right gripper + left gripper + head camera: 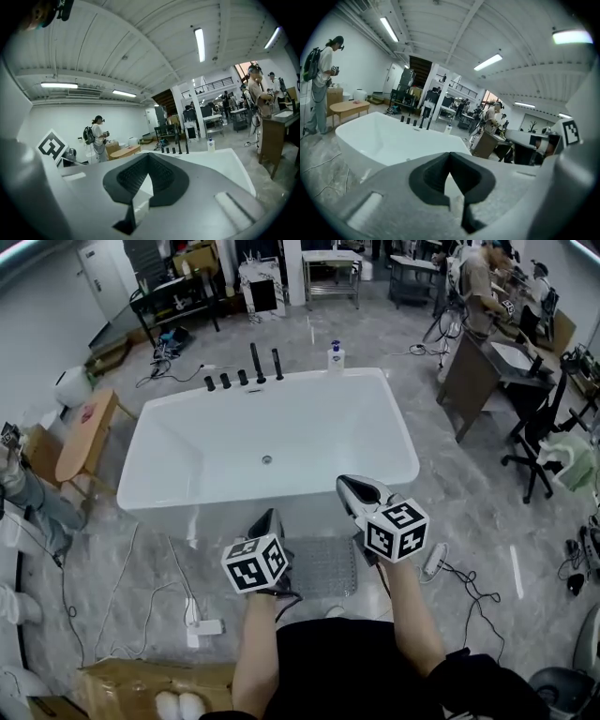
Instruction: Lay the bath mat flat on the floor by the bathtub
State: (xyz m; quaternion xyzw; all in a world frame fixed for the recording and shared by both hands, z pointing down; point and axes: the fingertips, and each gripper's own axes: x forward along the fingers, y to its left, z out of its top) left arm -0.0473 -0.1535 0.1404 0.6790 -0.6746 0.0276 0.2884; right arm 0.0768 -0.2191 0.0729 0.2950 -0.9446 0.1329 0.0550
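At lower centre of the head view, the left gripper [269,516] and right gripper [350,485] are raised with jaws closed and empty. Between them the grey bath mat [323,568] lies flat on the floor beside the white bathtub [281,427].

Grey textured bath mat [323,568] lies flat beside the white bathtub [281,418].

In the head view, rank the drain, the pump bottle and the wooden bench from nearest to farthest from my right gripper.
1. Drain, in the floor of the bathtub, just left of the right gripper.
2. Pump bottle, at the bathtub's far edge.
3. Wooden bench, beyond the bathtub's left end.
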